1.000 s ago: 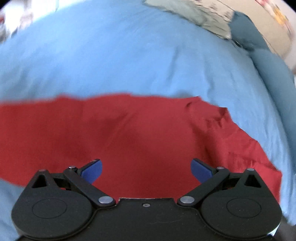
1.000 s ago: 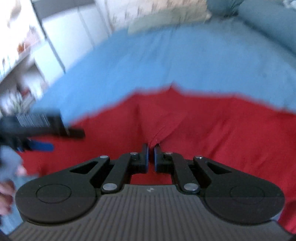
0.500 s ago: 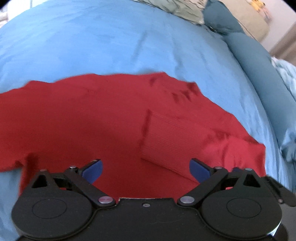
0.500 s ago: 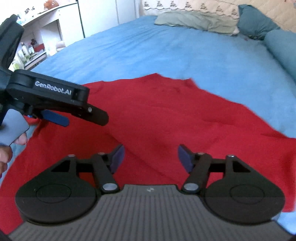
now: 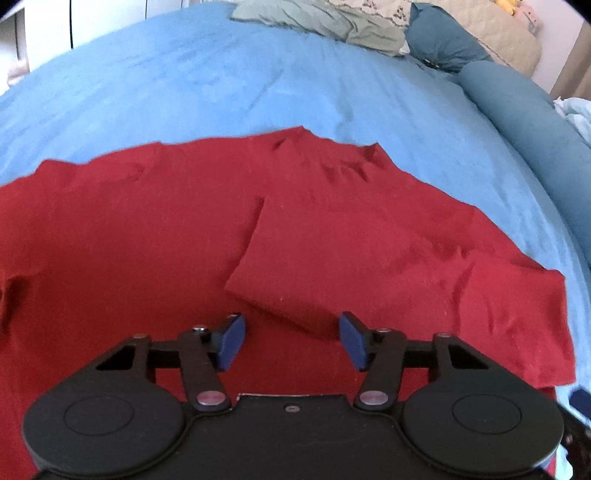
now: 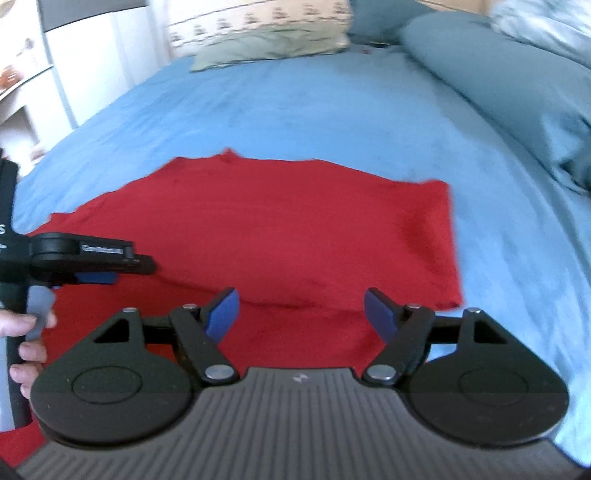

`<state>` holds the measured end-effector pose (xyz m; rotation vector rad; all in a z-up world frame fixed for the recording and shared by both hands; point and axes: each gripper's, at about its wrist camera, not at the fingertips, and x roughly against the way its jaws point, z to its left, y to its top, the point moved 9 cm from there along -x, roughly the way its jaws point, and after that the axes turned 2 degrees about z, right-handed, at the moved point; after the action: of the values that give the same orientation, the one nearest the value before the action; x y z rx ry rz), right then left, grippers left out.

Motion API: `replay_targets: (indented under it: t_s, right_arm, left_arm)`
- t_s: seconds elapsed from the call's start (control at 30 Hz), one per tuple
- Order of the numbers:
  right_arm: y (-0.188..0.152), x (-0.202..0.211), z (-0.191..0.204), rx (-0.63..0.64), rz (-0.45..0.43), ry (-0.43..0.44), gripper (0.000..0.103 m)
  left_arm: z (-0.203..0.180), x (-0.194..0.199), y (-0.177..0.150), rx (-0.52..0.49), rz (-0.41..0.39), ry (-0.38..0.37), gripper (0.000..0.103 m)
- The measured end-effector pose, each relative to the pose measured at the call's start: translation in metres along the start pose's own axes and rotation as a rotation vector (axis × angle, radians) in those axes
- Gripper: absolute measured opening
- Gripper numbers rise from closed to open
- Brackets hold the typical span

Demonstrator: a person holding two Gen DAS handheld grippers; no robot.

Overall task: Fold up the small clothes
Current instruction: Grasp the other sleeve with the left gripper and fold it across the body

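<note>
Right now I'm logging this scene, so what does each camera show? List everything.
red garment: one, red, spread on the bed, a sleeve folded in over it
bedsheet: one, light blue, under the garment
bolster: one, teal, along the bed's right side
pillow: one, teal, at the head of the bed
cloth: one, grey-green, crumpled at the head of the bed
cabinet: one, white, left of the bed
left gripper: one, black, blue fingers open over the garment
right gripper: one, black, open at the garment's near edge
</note>
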<state>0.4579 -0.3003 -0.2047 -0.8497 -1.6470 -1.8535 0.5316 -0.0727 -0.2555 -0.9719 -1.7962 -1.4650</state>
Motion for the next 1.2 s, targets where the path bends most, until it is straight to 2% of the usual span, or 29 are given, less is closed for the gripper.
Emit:
replay_targets:
  t_s: [0.07, 0.1, 0.17, 0.23, 0.3, 0.37, 0.47, 0.6, 0.73, 0.9, 1.03, 1.2]
  right_arm:
    - [-0.006, -0.002, -0.012, -0.04, 0.011, -0.054, 0.091]
    - [-0.009, -0.002, -0.017, -0.058, 0.018, -0.075, 0.091]
    - [-0.015, -0.006, -0.026, -0.081, 0.037, -0.108, 0.091]
    - [-0.02, -0.007, -0.037, -0.077, 0.049, -0.174, 0.091]
    - [-0.021, -0.01, -0.044, -0.051, 0.049, -0.234, 0.091]
    - [-0.02, -0.019, -0.048, -0.027, 0.058, -0.257, 0.091]
    - [-0.012, -0.031, -0.048, 0.021, 0.056, -0.272, 0.091]
    - [-0.001, -0.05, -0.042, 0.072, 0.057, -0.254, 0.091]
    - [0.009, -0.059, -0.042, 0.105, 0.046, -0.263, 0.089]
    - [0.015, -0.056, -0.057, 0.159, 0.042, -0.32, 0.09]
    - [0.003, -0.052, -0.073, 0.142, 0.071, -0.28, 0.09]
    - [0.008, -0.056, -0.08, 0.154, 0.09, -0.252, 0.09]
  left_arm:
    - [-0.004, -0.006, 0.007, 0.003, -0.016, 0.011, 0.043]
    - [-0.005, -0.008, 0.011, 0.007, -0.02, 0.011, 0.028]
    - [-0.007, -0.012, 0.021, 0.008, -0.026, 0.024, 0.004]
    - [-0.011, -0.009, 0.034, 0.027, -0.04, -0.005, 0.004]
    - [-0.012, 0.005, 0.053, 0.054, -0.092, -0.028, 0.004]
    - [-0.008, 0.025, 0.074, 0.067, -0.154, -0.031, 0.004]
    - [0.014, 0.058, 0.096, 0.082, -0.256, 0.014, 0.004]
    - [0.054, 0.075, 0.098, 0.089, -0.318, 0.105, 0.004]
    - [0.085, 0.063, 0.083, 0.127, -0.284, 0.137, 0.004]
    - [0.1, 0.059, 0.072, 0.131, -0.288, 0.155, 0.004]
    - [0.107, 0.054, 0.05, 0.108, -0.248, 0.167, 0.005]
    - [0.113, 0.037, 0.018, 0.071, -0.184, 0.197, 0.005]
